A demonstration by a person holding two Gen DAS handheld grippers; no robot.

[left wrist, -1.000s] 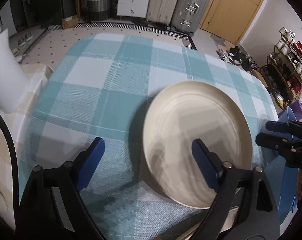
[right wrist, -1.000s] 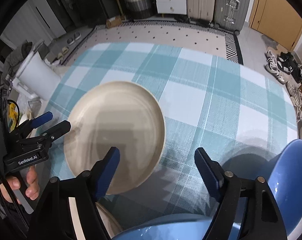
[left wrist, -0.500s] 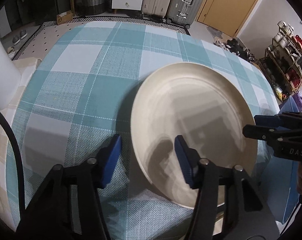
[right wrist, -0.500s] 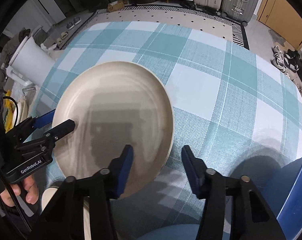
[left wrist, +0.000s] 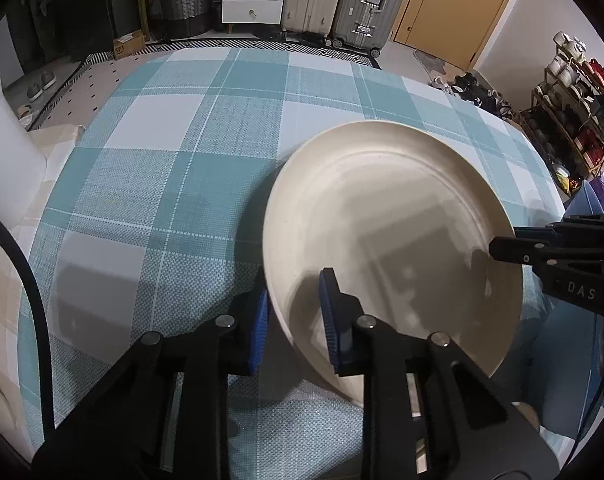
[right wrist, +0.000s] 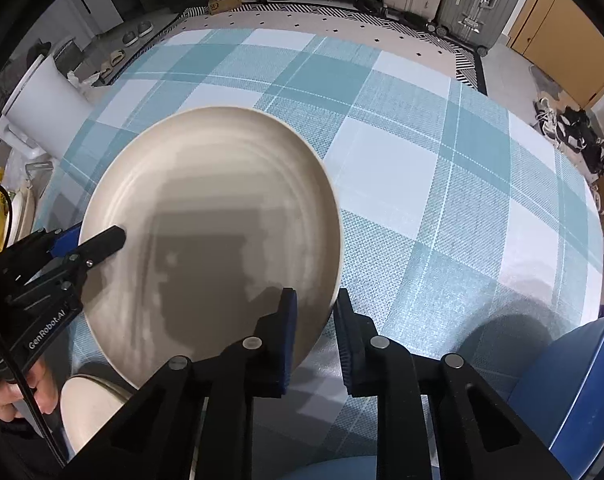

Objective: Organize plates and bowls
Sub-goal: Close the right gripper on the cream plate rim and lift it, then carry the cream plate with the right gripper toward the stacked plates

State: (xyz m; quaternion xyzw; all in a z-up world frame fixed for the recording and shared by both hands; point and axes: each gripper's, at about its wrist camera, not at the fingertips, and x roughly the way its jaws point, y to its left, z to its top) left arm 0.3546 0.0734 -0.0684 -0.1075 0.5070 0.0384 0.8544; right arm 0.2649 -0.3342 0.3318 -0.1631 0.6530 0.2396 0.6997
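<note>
Left wrist view. A round, matte cream plate [left wrist: 393,240] with faint concentric ridges and a shallow raised rim sits tilted above the woven teal-and-white checked tablecloth [left wrist: 174,168], filling the 3 o'clock half of the picture. The left gripper [left wrist: 294,312], black-armed with ribbed blue pads, is clenched on the plate's rim at 6 o'clock; its jaws have just been closing, from wide apart a second ago to a grip with the rim between them. At 3 o'clock the right gripper [left wrist: 501,246] bites the opposite rim.

Right wrist view. The same plate [right wrist: 214,232] lies toward 9 o'clock. The right gripper [right wrist: 313,320] grasps its rim at 6 o'clock, its jaws likewise just closed from wide. The left gripper [right wrist: 98,242] holds the rim at 9 o'clock. A glossy blue bowl [right wrist: 581,392] curves in at 4 o'clock; another cream dish [right wrist: 90,404] shows at 7 o'clock.
</note>
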